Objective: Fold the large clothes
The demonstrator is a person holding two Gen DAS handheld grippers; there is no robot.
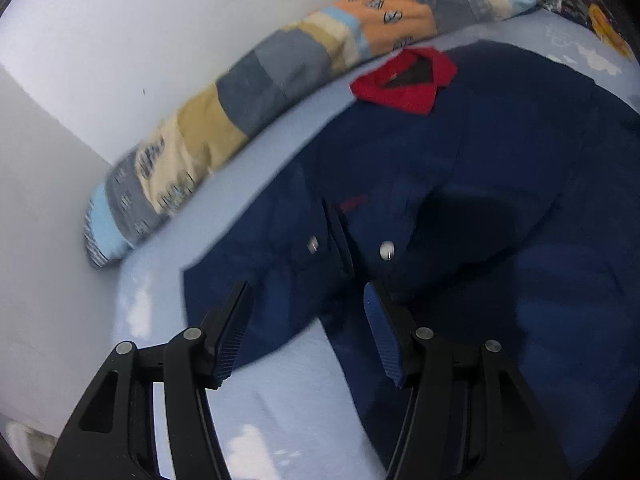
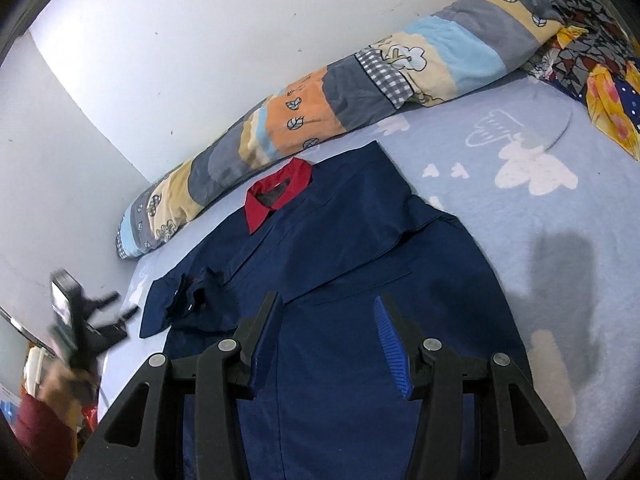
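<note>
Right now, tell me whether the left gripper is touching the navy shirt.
Apart. In the right wrist view the left gripper hangs beyond the navy shirt sleeve's edge, with pale bedsheet showing between them; its jaws stand open and hold nothing.

A patchwork bolster [image 2: 320, 108] in grey, orange and pale blue lies along the white wall [image 2: 180, 40], resting on the light blue sheet [image 2: 560, 220] with its white cloud prints, while a crumpled yellow patterned cloth [image 2: 600, 92] sits at the far end
</note>
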